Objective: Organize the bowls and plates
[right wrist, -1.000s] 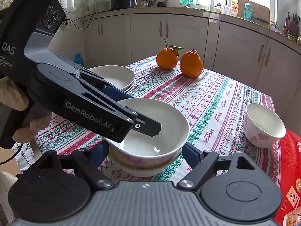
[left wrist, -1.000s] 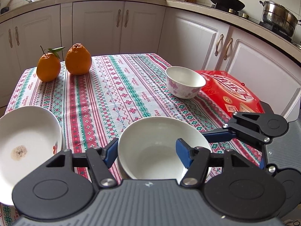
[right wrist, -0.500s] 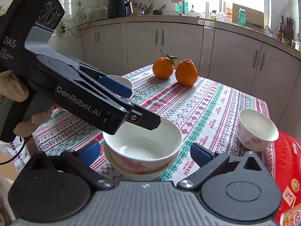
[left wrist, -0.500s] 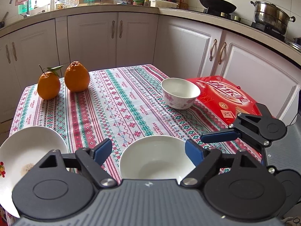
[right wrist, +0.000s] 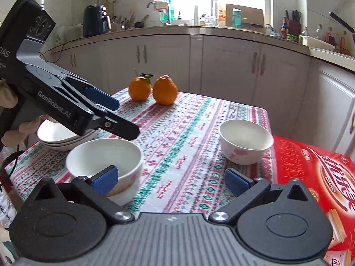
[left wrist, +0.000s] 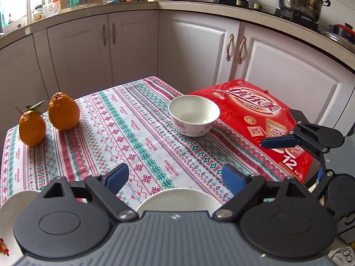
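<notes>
Red box (left wrist: 255, 119) touches the lone bowl (left wrist: 194, 115); both tools spread, empty.

Desk (right wrist: 190, 119) was covered by a striped patterned cloth in red, green and white. On it, right wrist view: two oranges (right wrist: 153, 89) touching at the far edge, a stack of shallow white plates (right wrist: 60, 140) at near left, two nested white bowls (right wrist: 108, 166) just beside the plates, a single floral bowl (right wrist: 245, 140) at right, and a red carton (right wrist: 315, 173) just beside that bowl, at the desk's right edge.
</notes>
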`<action>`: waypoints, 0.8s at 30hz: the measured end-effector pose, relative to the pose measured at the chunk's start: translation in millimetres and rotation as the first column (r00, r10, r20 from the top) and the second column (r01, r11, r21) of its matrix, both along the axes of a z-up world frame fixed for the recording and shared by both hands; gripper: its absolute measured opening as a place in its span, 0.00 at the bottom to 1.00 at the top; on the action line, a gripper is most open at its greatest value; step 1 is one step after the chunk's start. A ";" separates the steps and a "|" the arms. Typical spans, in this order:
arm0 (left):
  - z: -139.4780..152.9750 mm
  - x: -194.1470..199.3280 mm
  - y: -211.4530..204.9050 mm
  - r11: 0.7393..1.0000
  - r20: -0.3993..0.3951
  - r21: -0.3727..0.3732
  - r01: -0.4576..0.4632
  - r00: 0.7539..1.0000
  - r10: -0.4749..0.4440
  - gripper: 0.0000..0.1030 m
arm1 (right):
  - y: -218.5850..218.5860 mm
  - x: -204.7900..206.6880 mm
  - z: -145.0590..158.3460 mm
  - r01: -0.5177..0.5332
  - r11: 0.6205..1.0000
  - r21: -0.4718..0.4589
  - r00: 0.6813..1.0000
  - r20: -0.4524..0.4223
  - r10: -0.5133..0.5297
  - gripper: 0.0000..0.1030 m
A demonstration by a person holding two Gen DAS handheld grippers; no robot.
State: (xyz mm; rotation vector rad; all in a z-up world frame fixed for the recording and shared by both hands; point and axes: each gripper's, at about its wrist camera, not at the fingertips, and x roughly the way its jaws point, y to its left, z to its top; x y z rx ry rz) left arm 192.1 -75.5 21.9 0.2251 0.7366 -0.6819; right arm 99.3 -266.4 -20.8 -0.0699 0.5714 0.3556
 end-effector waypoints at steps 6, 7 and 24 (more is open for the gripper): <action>-5.2 28.3 -27.2 0.997 -0.009 0.032 0.064 0.998 -0.064 0.88 | -24.2 22.1 -18.5 0.119 0.992 -0.046 0.993 -0.024 -0.120 1.00; -6.7 34.1 -32.6 0.997 -0.011 0.038 0.074 0.997 -0.073 0.88 | -26.9 26.3 -21.1 0.130 0.990 -0.051 0.991 -0.027 -0.131 1.00; -48.1 136.9 -108.7 0.979 -0.119 0.070 0.192 0.976 -0.183 0.85 | -53.2 115.0 -49.8 0.166 0.979 -0.115 0.984 -0.052 -0.173 1.00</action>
